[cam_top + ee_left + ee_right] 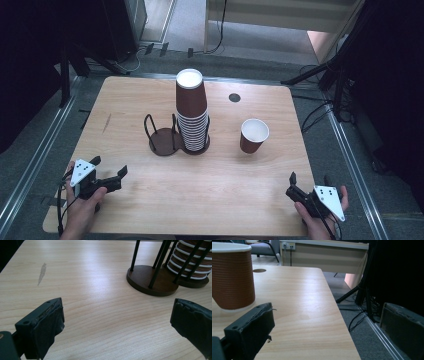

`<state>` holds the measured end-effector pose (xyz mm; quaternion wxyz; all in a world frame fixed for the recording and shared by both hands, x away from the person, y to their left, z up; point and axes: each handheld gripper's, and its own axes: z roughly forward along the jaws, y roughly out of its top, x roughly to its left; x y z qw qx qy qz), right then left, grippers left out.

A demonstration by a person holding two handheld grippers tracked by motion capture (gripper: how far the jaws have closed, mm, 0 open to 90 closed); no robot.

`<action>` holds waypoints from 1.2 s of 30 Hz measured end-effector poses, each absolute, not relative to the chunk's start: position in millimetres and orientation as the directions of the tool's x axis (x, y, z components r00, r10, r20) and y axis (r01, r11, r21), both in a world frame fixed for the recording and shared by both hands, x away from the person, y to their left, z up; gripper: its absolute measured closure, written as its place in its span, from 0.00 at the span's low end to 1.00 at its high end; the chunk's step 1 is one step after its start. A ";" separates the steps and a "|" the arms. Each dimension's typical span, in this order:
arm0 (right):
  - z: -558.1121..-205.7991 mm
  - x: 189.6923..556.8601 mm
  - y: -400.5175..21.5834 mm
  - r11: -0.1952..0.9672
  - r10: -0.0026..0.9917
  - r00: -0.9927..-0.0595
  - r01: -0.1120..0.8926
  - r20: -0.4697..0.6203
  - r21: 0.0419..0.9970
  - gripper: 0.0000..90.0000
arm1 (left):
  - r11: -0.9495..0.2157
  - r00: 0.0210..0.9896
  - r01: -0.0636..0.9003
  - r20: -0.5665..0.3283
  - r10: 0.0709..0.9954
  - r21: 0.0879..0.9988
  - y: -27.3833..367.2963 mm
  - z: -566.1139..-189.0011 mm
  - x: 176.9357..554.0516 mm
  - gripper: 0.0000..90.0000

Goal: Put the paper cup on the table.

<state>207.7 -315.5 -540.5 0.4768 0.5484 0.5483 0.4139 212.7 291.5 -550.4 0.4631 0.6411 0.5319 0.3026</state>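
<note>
A pale wooden table (150,95) with rounded corners stands on grey carpet (260,55), a round dark cable hole (234,97) near its far edge and a faint scuff (42,272) on its left side. Metal floor rails (35,160) run along both sides. Beyond it stand a light desk panel (324,257), black stand legs (320,70) and trailing cables (359,317), with dark curtains on either side.
</note>
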 end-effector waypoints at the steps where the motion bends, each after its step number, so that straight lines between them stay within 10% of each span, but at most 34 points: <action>1: -541.3 206.6 -316.7 0.061 0.996 0.055 0.208 -0.074 0.976 0.00 | -0.007 0.250 0.401 -0.102 0.963 0.916 291.2 -550.3 212.7 0.00; 36: -546.7 197.7 -313.7 0.084 0.995 0.019 0.379 -0.099 0.922 0.01 | 0.003 0.255 0.421 -0.122 0.959 0.907 292.2 -550.5 215.0 0.00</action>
